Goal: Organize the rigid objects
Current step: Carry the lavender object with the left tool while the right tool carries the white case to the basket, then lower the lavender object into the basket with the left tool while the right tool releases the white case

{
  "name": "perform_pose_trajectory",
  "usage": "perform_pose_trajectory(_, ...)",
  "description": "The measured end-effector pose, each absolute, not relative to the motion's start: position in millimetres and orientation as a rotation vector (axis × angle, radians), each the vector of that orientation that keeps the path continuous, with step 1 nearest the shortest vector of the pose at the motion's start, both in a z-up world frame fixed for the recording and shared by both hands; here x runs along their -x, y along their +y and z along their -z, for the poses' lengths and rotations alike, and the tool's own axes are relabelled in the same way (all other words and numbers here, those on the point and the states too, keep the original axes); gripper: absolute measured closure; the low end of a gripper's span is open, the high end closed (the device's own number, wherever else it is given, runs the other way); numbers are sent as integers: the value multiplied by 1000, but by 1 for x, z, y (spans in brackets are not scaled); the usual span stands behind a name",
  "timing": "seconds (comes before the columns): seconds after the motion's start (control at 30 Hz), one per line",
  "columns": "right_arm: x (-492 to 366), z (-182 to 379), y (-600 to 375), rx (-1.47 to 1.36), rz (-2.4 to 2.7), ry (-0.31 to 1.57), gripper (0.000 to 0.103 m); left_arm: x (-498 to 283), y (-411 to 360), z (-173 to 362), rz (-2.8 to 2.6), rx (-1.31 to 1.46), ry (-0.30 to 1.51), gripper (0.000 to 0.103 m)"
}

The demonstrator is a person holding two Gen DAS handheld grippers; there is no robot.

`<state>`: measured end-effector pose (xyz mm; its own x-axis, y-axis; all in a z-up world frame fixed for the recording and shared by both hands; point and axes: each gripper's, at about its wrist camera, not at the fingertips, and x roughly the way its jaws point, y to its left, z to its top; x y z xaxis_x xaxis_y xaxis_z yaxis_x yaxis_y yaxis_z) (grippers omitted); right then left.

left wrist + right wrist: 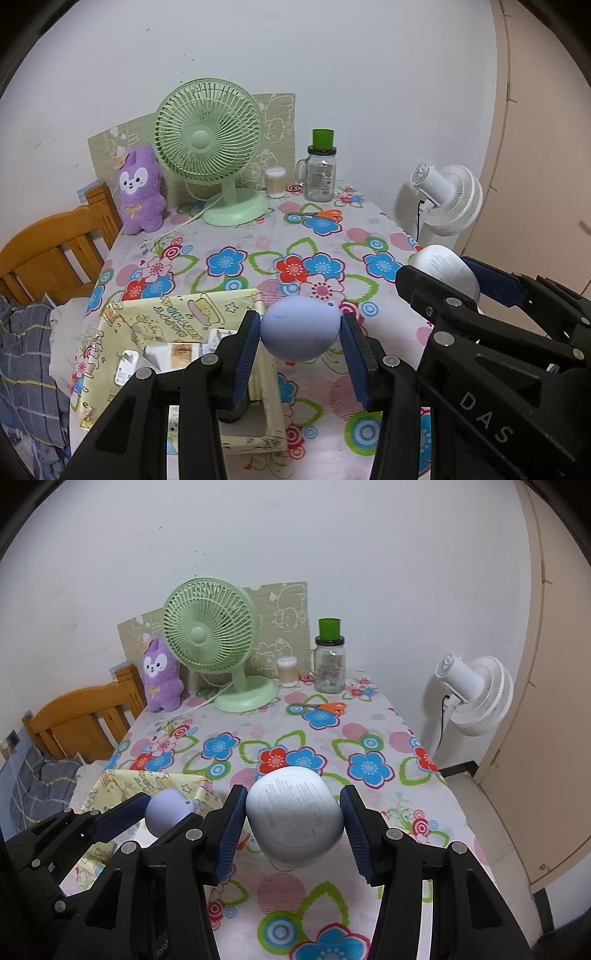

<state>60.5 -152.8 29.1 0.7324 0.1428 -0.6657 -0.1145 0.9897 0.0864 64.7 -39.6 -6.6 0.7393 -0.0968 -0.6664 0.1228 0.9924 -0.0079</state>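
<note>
My left gripper (300,330) is shut on a lavender egg-shaped object (300,328), held above the table beside a yellow patterned box (173,314). My right gripper (293,818) is shut on a white rounded device (295,816) with printed text on its underside, held above the flowered tablecloth. In the left wrist view the right gripper (439,273) and its white device (443,267) sit to the right. In the right wrist view the left gripper (162,812) and the lavender object (168,808) sit to the left, over the box (122,782).
At the back of the table (295,243) stand a green desk fan (207,147), a purple plush toy (140,188), a cotton swab jar (275,181), a glass jar with green cap (320,170) and orange scissors (325,214). A white floor fan (450,199) stands right; a wooden chair (55,247) left.
</note>
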Motion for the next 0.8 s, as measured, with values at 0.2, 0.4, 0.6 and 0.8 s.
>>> perform_pose_trajectory(0.2,-66,-29,-135,-30,-157,739,48,-69,-23,8,110,-29,734,57)
perform_pose_trajectory(0.4,-73,-26,-115,-22,-182,741,48,-73,-4,10,88,-12,743,57)
perform_pose_trajectory(0.6,-81,-19,-95,-22,-211,755,48,-76,15,15,58,-15,756,57)
perform_pose_trajectory(0.8,-85,-16,-78,-11,-231,756,48,-79,31,19,45,-14,763,57)
